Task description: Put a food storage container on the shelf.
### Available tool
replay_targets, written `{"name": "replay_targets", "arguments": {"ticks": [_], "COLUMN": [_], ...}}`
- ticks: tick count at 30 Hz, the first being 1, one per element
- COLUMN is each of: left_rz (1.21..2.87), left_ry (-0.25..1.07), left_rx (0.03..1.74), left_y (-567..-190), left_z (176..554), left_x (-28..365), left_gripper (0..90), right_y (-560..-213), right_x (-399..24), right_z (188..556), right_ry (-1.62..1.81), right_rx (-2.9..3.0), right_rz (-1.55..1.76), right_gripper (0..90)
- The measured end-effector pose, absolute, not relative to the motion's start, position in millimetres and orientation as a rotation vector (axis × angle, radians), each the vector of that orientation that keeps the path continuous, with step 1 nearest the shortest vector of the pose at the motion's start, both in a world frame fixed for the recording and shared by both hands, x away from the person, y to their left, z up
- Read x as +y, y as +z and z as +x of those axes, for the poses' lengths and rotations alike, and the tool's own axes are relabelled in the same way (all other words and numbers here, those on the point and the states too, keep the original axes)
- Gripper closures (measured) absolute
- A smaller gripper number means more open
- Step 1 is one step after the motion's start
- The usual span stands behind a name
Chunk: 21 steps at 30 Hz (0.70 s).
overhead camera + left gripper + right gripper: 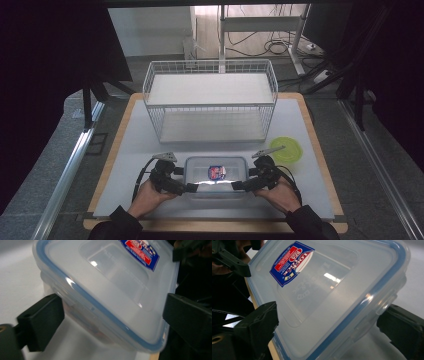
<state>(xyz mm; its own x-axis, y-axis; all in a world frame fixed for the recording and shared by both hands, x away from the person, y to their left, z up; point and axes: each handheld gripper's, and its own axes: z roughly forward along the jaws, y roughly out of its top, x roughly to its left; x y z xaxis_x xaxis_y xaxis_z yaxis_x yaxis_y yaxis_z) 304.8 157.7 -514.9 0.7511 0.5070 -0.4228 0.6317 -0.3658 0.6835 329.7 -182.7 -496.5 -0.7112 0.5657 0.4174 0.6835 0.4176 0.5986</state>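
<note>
In the high view, a clear plastic box (216, 175) with a blue-edged lid is being held at the near middle of the white surface (300, 125), in front of a wire basket (210, 97) and beside a green lid (287, 149); the left tool (192, 188) is being applied to its left end and the right tool (235, 186) to its right end, so a two-sided lift seems to be in hand. In the left gripper view, the box (105, 290) is being straddled by the left tool (112, 322), whose jaws are standing wide apart at the two long sides, close to the walls, though firm contact cannot be confirmed. In the right gripper view, the box (332, 297) is likewise being bracketed by the right tool (329, 330), its jaws spread across the full width and seemingly meeting the side under the lid's rim. To do the step well, both tools are best being closed evenly below the rim, and the box is best being raised level, since a tilt or unequal squeeze could let the smooth plastic slip or pop a lid clasp.
</note>
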Motion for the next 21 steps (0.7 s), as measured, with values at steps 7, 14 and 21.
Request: {"name": "replay_targets", "arguments": {"ticks": [7,14,21], "left_rz": [2.016,1.98,1.879], "left_ry": [-0.156,-0.152,-0.221], "left_rx": [0.881,0.9,0.943], "left_y": [-510.9,-510.7,-512.2], "left_z": [289.7,276.2,276.1], "left_x": [163.0,168.1,178.8], "left_gripper": [17.5,28.4,43.9], "right_y": [-487.9,-485.2,-482.7], "right_x": [-185.8,-204.4,-211.3], "right_z": [317.9,312.1,309.3], "right_ry": [-1.175,-1.252,-1.273], "right_rx": [-2.565,-2.454,-2.406], "right_rz": [-1.109,-1.13,-1.146], "right_gripper": [14.6,35.5,44.8]}}
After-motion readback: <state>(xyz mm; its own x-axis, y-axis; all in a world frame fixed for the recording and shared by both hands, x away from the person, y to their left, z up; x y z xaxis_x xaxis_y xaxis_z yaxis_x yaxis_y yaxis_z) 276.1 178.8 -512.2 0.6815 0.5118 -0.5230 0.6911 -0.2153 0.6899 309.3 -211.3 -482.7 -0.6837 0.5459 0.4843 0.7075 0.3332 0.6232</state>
